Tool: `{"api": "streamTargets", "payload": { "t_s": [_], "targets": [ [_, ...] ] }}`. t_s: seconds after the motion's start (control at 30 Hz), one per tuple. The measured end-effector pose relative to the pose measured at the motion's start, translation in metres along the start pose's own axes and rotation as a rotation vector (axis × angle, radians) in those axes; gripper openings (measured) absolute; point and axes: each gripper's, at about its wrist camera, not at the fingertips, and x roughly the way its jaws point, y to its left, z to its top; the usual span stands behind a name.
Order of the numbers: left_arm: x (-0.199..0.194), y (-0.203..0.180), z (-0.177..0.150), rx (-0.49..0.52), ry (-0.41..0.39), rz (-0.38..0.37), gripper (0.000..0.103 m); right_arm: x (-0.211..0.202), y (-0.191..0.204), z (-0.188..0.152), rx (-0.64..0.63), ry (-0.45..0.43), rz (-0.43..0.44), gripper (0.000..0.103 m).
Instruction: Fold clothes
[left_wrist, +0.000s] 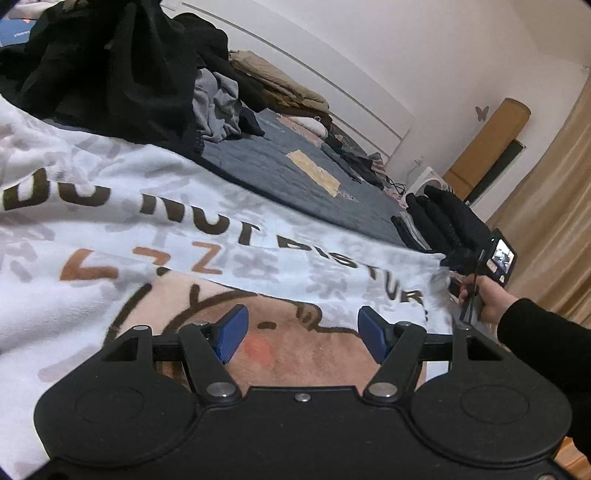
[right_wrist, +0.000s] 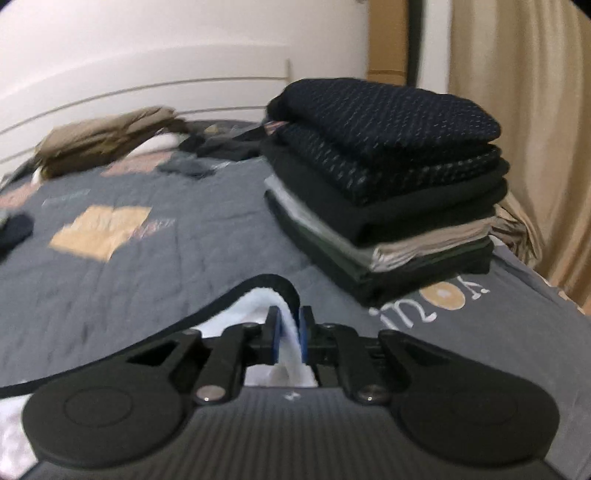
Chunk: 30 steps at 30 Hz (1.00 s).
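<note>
A white fleece garment (left_wrist: 147, 229) printed with brown letters and a cartoon face lies spread on the bed. My left gripper (left_wrist: 303, 321) hovers just over the face print, open, with nothing between its blue pads. At the garment's right corner a person's hand (left_wrist: 487, 299) in a black sleeve holds the other gripper tool. In the right wrist view my right gripper (right_wrist: 289, 332) is shut on a fold of the white garment (right_wrist: 258, 299), whose dark-trimmed edge arches up over the pads. The picture there is blurred.
A tall stack of folded dark clothes (right_wrist: 384, 177) stands on the grey quilt (right_wrist: 147, 266) near the bed's right edge. Loose black clothes (left_wrist: 103, 62), a grey garment (left_wrist: 218, 107) and tan ones (left_wrist: 280, 88) lie beyond. Beige curtain (right_wrist: 517, 110) hangs right.
</note>
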Motion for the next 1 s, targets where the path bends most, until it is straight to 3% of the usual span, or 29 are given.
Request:
{"api": "streamTargets", "payload": {
  "t_s": [0.03,0.1,0.17,0.33,0.6,0.83,1.0],
  "targets": [
    [0.001,-0.001,-0.001,0.007,0.01,-0.01,0.065,-0.005,-0.002,-0.004,-0.002,-0.001,0.009,0.016],
    [0.002,-0.008,-0.006,0.033,0.033,-0.038,0.065,-0.019,-0.007,-0.009,0.016,0.004,0.041,0.034],
    [0.003,-0.017,-0.012,0.063,0.052,-0.069,0.065,-0.039,-0.014,-0.015,0.019,0.018,0.105,0.041],
    [0.005,-0.043,-0.03,0.126,0.087,-0.145,0.065,-0.104,-0.041,-0.042,-0.055,0.065,0.158,0.044],
    [-0.012,-0.092,-0.075,0.239,0.163,-0.312,0.065,-0.199,-0.098,-0.096,-0.075,0.146,0.205,0.046],
    [-0.022,-0.123,-0.108,0.31,0.211,-0.387,0.065,-0.252,-0.133,-0.149,-0.168,0.229,0.174,0.052],
    [-0.033,-0.137,-0.126,0.369,0.225,-0.417,0.065,-0.268,-0.165,-0.17,-0.132,0.264,0.116,0.055]
  ]
}}
